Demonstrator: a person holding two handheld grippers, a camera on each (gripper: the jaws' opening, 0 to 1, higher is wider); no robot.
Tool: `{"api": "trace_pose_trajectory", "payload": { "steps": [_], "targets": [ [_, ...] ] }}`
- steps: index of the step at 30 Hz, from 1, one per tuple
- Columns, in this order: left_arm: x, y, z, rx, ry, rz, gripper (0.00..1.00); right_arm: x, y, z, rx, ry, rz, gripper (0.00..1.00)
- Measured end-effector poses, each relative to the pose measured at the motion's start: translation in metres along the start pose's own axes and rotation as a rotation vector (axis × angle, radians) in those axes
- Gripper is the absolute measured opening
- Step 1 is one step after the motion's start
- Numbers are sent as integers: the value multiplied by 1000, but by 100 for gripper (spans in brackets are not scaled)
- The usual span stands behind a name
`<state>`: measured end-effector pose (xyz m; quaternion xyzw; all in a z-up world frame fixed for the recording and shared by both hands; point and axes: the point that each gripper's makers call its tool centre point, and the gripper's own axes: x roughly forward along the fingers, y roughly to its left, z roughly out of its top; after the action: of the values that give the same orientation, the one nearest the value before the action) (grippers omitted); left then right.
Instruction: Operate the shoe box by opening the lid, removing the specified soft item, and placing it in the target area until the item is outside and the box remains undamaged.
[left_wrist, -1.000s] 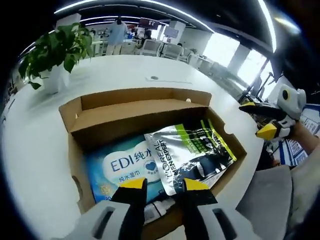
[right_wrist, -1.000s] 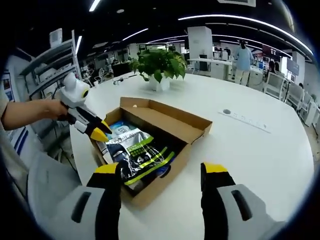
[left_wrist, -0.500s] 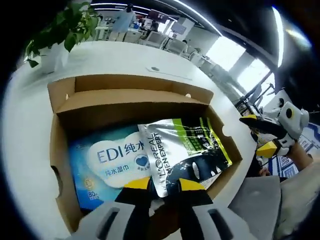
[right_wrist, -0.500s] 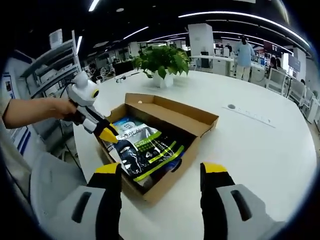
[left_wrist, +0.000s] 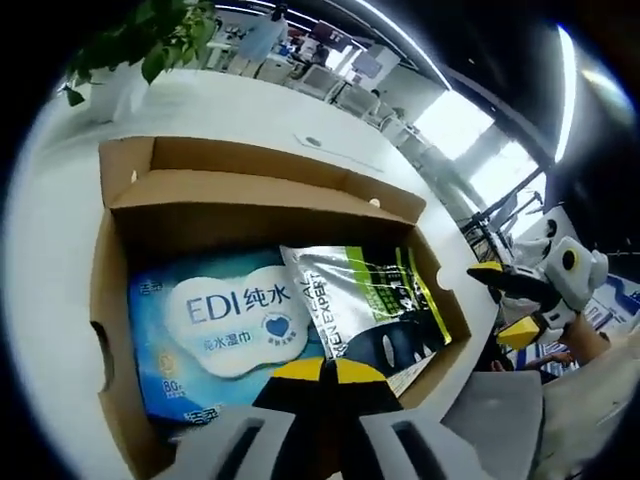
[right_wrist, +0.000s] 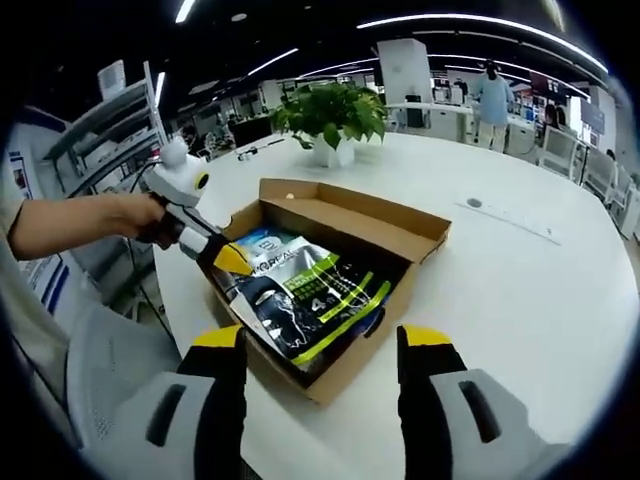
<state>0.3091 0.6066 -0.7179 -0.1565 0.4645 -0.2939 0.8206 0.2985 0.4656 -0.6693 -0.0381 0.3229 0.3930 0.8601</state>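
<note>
Silver pouch (left_wrist: 372, 306) edge between closed left gripper (left_wrist: 323, 371) fingers.

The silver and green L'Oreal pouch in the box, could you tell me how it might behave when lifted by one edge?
The pouch looks like thin glossy foil, so it will probably sag and may slip in the left gripper, which is shut on its edge. It lies flat, so it is likely light.

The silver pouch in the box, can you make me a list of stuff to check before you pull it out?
1. Box lid open: ok.
2. Left gripper closed on the silver pouch: ok; jaws together at its edge.
3. Pouch free of the blue wipes pack: cannot tell; it overlaps the pack.
4. Right gripper out of the way: ok; open, short of the box.
5. Box undamaged: ok.
</note>
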Motion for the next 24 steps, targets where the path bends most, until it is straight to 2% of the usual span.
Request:
{"api": "trace_pose_trajectory", "payload": {
  "steps": [8, 24],
  "targets": [
    [-12, 4, 2, 3, -36, 21, 0, 10, 10, 2, 25, 18, 31, 50],
    [-36, 11, 2, 11, -81, 44, 0, 46, 33, -9, 49, 129, 121, 43]
  ]
}}
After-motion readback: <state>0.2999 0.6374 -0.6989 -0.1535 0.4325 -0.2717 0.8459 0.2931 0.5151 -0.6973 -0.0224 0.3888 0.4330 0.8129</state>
